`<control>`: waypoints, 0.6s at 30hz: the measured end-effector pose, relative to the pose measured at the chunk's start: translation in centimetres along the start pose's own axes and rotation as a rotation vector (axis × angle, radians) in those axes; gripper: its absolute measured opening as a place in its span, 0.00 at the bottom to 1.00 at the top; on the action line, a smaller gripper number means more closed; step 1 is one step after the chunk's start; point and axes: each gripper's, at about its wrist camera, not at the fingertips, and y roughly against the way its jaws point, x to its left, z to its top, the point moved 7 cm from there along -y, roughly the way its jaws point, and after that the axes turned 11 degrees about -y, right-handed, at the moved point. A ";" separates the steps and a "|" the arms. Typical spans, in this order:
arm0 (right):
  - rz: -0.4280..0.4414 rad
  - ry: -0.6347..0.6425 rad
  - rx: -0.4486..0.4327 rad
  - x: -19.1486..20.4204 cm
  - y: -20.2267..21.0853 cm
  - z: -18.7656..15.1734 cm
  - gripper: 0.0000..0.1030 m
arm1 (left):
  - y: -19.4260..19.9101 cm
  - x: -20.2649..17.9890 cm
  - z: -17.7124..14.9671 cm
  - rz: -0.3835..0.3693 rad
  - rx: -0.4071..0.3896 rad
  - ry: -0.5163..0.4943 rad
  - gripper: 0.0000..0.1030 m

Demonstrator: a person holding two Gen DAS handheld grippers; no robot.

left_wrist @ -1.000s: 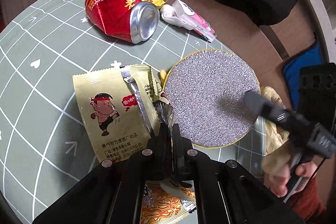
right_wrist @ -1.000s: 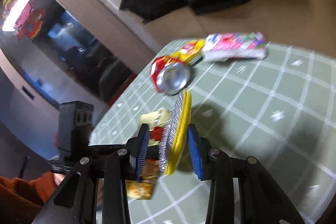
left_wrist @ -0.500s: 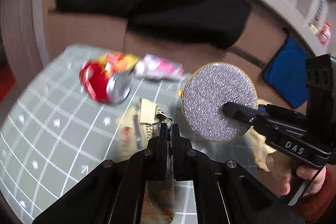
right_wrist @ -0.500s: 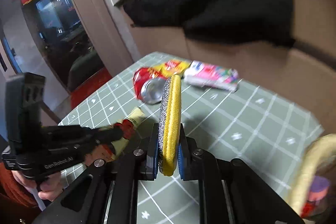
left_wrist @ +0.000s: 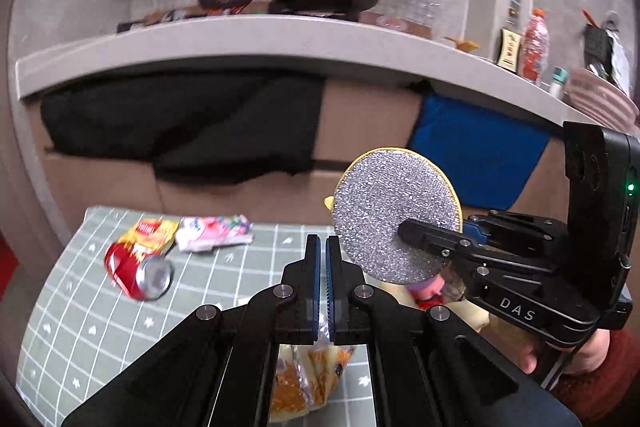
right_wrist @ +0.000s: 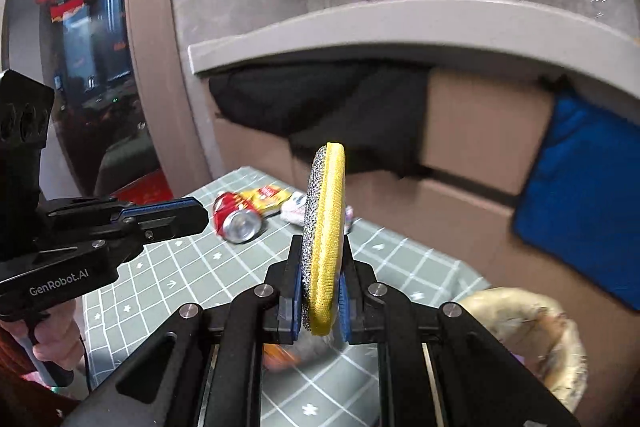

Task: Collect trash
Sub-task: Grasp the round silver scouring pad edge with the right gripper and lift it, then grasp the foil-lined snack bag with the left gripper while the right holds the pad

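Your right gripper (right_wrist: 318, 301) has its fingers clamped on the round scouring pad (right_wrist: 323, 239), which stands on edge between them, silver face to the left finger and yellow back to the right. In the left wrist view the same pad (left_wrist: 394, 217) shows its silver face, lifted off the surface (left_wrist: 224, 279). Your left gripper (left_wrist: 322, 287) has its fingers drawn nearly together, with only a thin slit between the blue pads; a crumpled orange snack wrapper (left_wrist: 308, 375) shows beneath them, but you cannot tell whether it is pinched. Well ahead and left of the left fingers, the red can (left_wrist: 138, 271) lies on its side, touching a yellow packet (left_wrist: 154, 229), with a pink packet (left_wrist: 216, 231) just beside. A cream-rimmed basket (right_wrist: 532, 339) sits right of your right fingers.
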 end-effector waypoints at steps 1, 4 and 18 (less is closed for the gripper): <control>-0.010 -0.002 -0.010 -0.5 0.6 0.2 0.14 | -0.2 -0.5 0.3 -0.006 0.004 -0.003 0.02; -0.023 -0.032 -0.018 -2.0 1.6 -0.1 0.14 | -0.8 -0.9 -0.6 -0.038 0.040 0.030 0.02; -0.006 -0.141 0.123 -5.9 -1.3 -6.9 0.14 | -7.8 2.2 -13.3 -0.117 0.255 0.365 0.48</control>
